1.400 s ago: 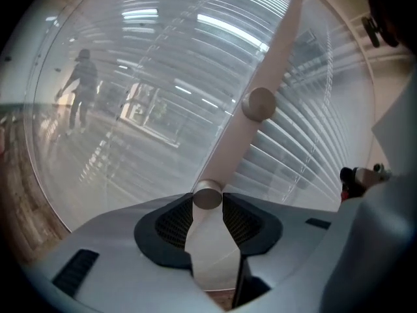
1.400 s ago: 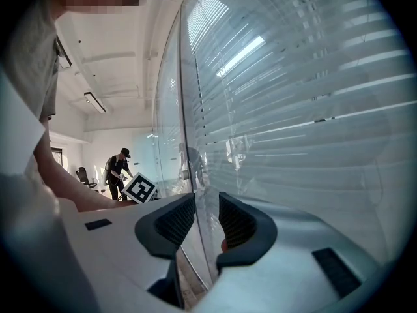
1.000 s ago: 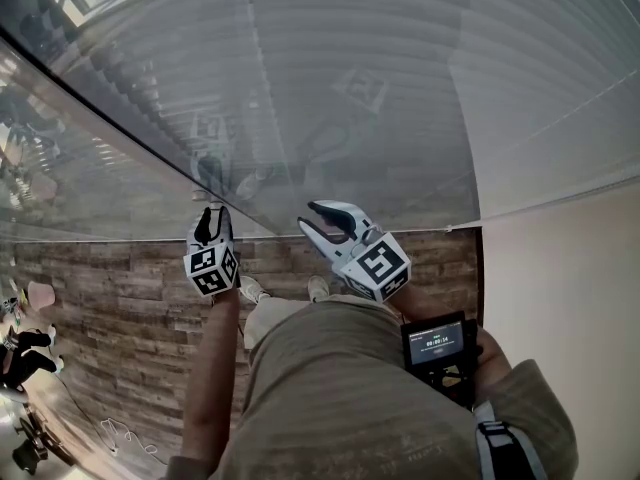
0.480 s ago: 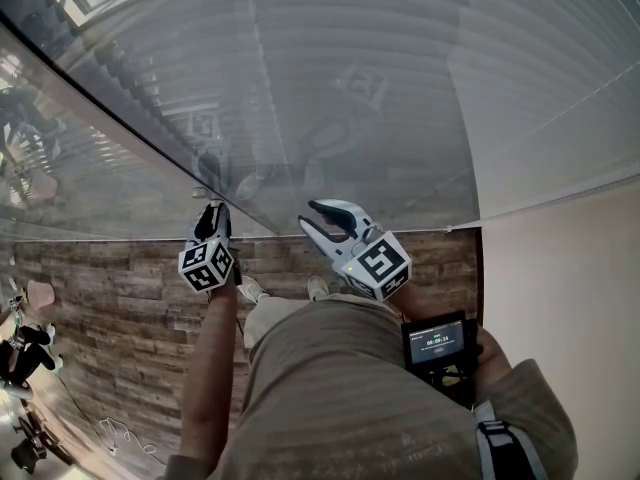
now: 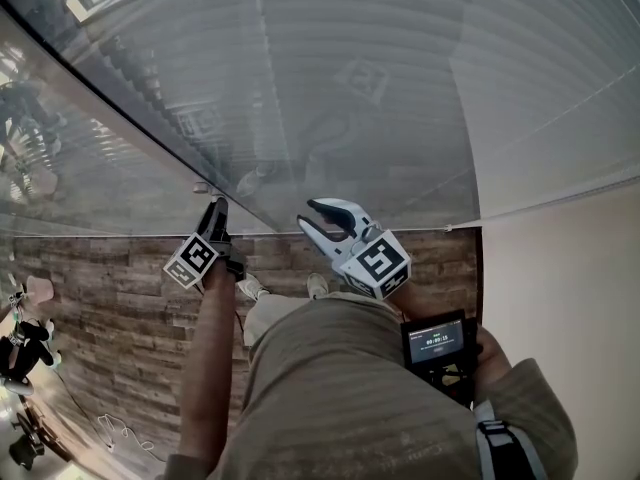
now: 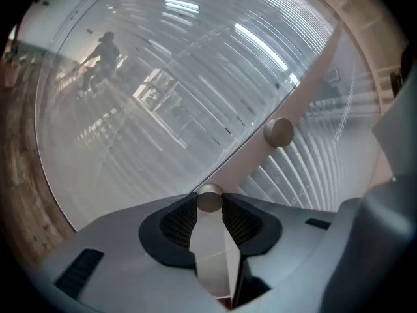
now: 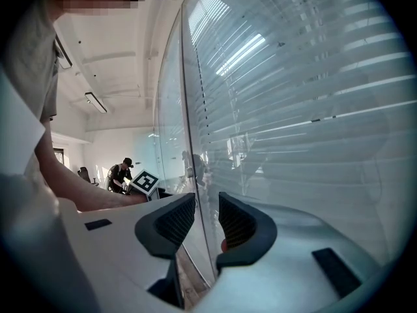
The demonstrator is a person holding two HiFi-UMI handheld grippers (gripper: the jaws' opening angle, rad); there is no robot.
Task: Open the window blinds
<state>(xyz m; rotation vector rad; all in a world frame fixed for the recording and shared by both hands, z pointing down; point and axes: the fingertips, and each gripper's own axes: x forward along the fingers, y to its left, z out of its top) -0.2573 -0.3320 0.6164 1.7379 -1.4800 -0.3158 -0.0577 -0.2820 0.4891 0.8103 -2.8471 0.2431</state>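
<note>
Pinching blind knob (image 6: 209, 199) in just-closed left gripper (image 5: 213, 211) — for twisting slats (image 5: 360, 28) open; right gripper (image 7: 206, 217) parked agape, empty.

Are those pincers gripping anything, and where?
The left gripper, jaws having just been closing, pinches a round knob on the window frame by its sides. The right gripper holds nothing.
</note>
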